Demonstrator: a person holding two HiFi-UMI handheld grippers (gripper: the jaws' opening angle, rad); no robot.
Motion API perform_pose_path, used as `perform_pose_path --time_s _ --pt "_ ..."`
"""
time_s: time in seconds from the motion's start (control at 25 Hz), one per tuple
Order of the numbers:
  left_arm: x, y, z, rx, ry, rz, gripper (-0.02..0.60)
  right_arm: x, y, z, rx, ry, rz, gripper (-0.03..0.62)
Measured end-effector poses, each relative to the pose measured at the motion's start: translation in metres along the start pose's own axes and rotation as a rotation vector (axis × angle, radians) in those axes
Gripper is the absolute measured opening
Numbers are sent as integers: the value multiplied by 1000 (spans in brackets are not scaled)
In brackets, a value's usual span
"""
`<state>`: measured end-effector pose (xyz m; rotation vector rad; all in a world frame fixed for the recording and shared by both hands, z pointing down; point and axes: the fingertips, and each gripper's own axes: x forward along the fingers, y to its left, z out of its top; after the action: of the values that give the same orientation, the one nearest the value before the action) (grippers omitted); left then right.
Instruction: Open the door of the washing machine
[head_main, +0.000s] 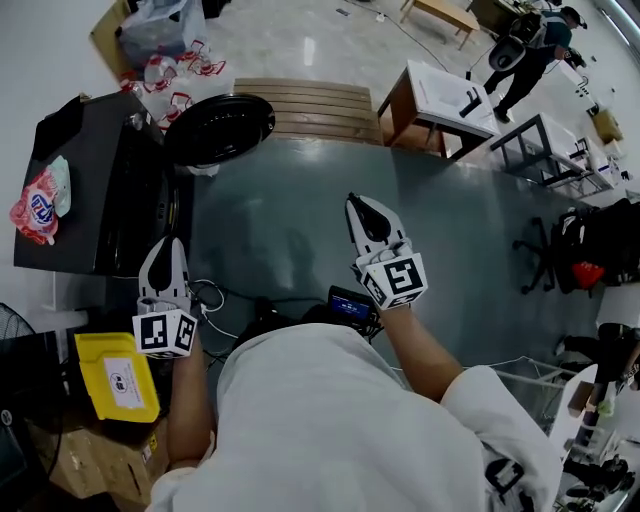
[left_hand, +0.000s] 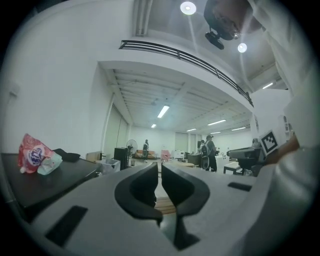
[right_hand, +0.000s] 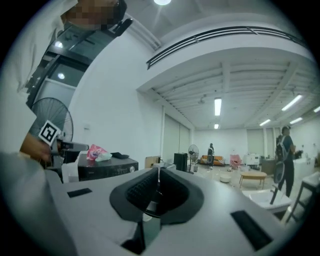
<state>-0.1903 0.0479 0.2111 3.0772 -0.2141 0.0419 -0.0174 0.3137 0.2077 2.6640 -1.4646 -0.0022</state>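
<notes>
— So, where's the round door (head_main: 220, 128)?
— Swung out from the washing machine (head_main: 95, 190), at the far end of its front.
— And the tongs?
— Left gripper (head_main: 168, 246) just beside the machine, right gripper (head_main: 363, 203) farther off. Both are closed, with nothing between the jaws.

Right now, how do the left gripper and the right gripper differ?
The left gripper sits close beside the washing machine; the right gripper is apart from it, over the grey floor. The right gripper reaches further ahead than the left gripper. Both are shut and empty.
</notes>
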Motion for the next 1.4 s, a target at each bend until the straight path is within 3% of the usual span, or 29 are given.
perform_pose_path --time_s 0.08,0.2,0.32,0.48,0.64,0.8,0.96,1.08,1.4 --pt "-8 -14 9 11 -7 11 29 -12 4 -3 -54 -1 27 38" --pt "-19 -48 17 25 -6 -6 29 -42 -2 -1 -22 -17 36 38" --pt "-26 -82 2 48 28 -33 28 -83 -10 -1 9 -35 19 38" --pt "-42 -134 -8 13 49 -64 28 -144 -24 -18 66 -8 -12 38" --pt "-55 -165 -10 64 65 -90 29 -173 -37 -31 68 -1 -19 38" --pt "-71 -172 -11 94 66 -52 29 -184 -45 -37 72 -10 -41 38" --pt "-74 -160 -20 73 81 -40 29 -181 -36 -42 109 -6 -61 37" --pt "-77 -148 -23 55 91 -49 29 -172 -18 -40 109 8 -46 37" --pt "-81 -116 1 108 46 -80 29 -143 17 -20 135 6 -47 35"
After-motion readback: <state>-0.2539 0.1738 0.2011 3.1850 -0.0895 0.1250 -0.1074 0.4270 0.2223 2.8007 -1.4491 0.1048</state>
